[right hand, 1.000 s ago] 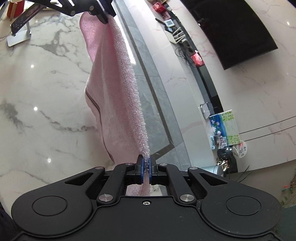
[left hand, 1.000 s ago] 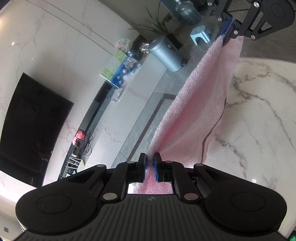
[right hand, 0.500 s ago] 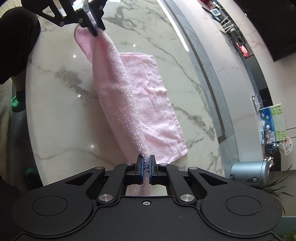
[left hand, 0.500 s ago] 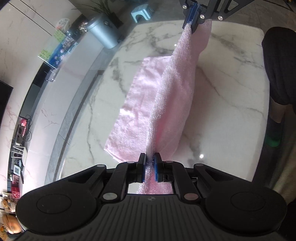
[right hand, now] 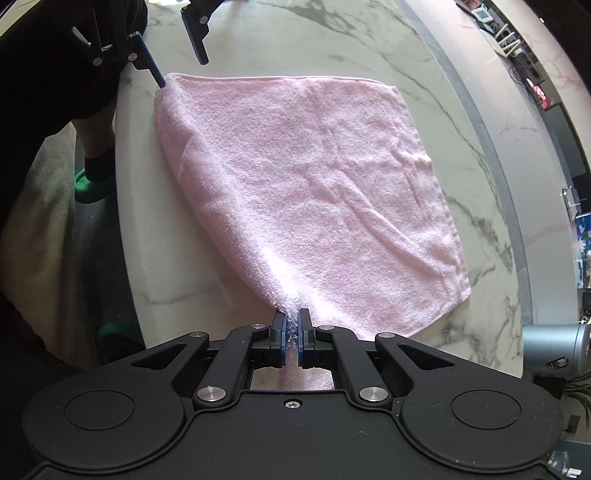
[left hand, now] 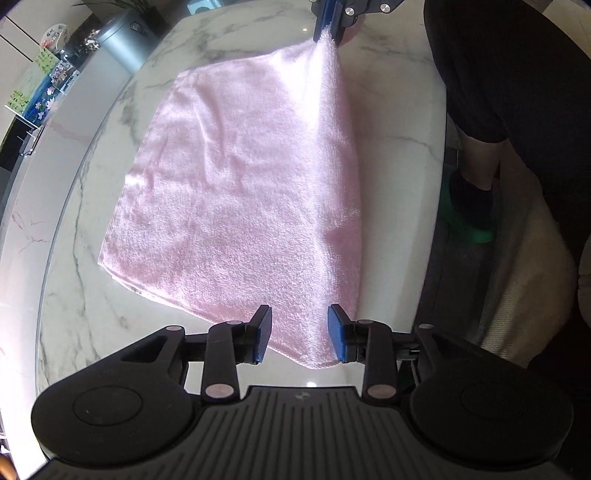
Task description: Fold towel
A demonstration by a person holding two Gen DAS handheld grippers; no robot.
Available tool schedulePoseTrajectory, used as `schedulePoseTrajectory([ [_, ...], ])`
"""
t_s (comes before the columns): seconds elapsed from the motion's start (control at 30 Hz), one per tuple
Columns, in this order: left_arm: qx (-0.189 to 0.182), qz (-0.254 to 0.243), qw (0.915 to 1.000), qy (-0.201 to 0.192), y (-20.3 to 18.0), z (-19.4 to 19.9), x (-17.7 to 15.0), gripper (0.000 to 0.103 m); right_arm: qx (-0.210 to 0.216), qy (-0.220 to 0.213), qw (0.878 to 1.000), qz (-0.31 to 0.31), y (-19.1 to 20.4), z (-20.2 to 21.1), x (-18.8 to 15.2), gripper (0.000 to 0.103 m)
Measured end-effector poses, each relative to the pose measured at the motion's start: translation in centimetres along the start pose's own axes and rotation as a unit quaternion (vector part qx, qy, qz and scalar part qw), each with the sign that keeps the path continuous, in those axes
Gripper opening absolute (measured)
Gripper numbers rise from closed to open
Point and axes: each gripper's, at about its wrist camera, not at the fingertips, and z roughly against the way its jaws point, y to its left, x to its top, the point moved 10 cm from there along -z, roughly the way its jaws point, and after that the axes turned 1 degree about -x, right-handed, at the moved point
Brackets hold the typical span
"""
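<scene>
A pink towel [left hand: 240, 177] lies folded on the white marble table [left hand: 74, 317]; it also shows in the right wrist view [right hand: 314, 184]. My left gripper [left hand: 299, 338] is open, its fingers either side of the towel's near corner, which rests on the table. It shows far off in the right wrist view [right hand: 181, 62], open above the far corner. My right gripper [right hand: 293, 332] is shut on the towel's other near-edge corner, held slightly lifted. It shows at the top of the left wrist view [left hand: 328, 27].
A person in dark clothes and green slippers [left hand: 476, 221] stands at the table's edge. A grey metal bin [left hand: 129, 40] and a low cabinet [left hand: 37, 110] are on the floor beyond the table's far side.
The lifted half of the towel has come down over the half on the table. My left gripper has opened and let its corner go. The right gripper still holds its corner.
</scene>
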Motion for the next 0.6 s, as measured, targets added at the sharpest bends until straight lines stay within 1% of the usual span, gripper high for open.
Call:
schedulePoseTrajectory([
  [0.1,-0.016,-0.016,0.9997,-0.004,-1.6,-0.6,0.0,0.037,0.013,0.011,1.000,0.005,1.2,-0.6,-1.0,0.005],
  [0.13,-0.016,-0.028,0.9995,-0.003,-2.1,-0.9,-0.1,0.039,0.018,0.013,1.000,0.010,1.6,-0.8,-1.3,0.006],
  [0.2,-0.007,-0.052,0.9986,-0.001,-2.8,-1.6,-0.1,0.040,0.027,0.019,0.999,0.018,2.4,-1.2,-2.0,0.017],
  [0.23,-0.003,-0.062,0.9981,0.001,-3.1,-2.0,-0.1,0.040,0.029,0.020,0.999,0.024,2.7,-1.3,-2.4,0.020],
  [0.27,-0.001,-0.066,0.9978,0.004,-3.1,-2.4,-0.1,0.040,0.029,0.021,0.999,0.028,2.9,-1.4,-2.6,0.028],
  [0.37,-0.003,-0.068,0.9976,0.009,-3.1,-3.3,0.0,0.040,0.031,0.019,0.999,0.036,3.4,-1.7,-3.2,0.036],
  [0.4,-0.004,-0.065,0.9979,0.006,-3.1,-3.4,0.1,0.040,0.036,0.019,0.998,0.037,3.7,-1.8,-3.4,0.042],
  [0.47,-0.005,-0.059,0.9982,0.002,-2.9,-3.8,0.4,0.040,0.046,0.018,0.998,0.040,4.2,-1.9,-3.7,0.046],
  [0.53,-0.004,-0.062,0.9981,0.002,-2.7,-4.1,0.4,0.040,0.058,0.021,0.997,0.047,5.0,-2.4,-4.2,0.047],
  [0.6,-0.005,-0.062,0.9980,0.004,-2.3,-4.4,0.4,0.040,0.059,0.026,0.996,0.056,5.5,-3.0,-4.8,0.047],
])
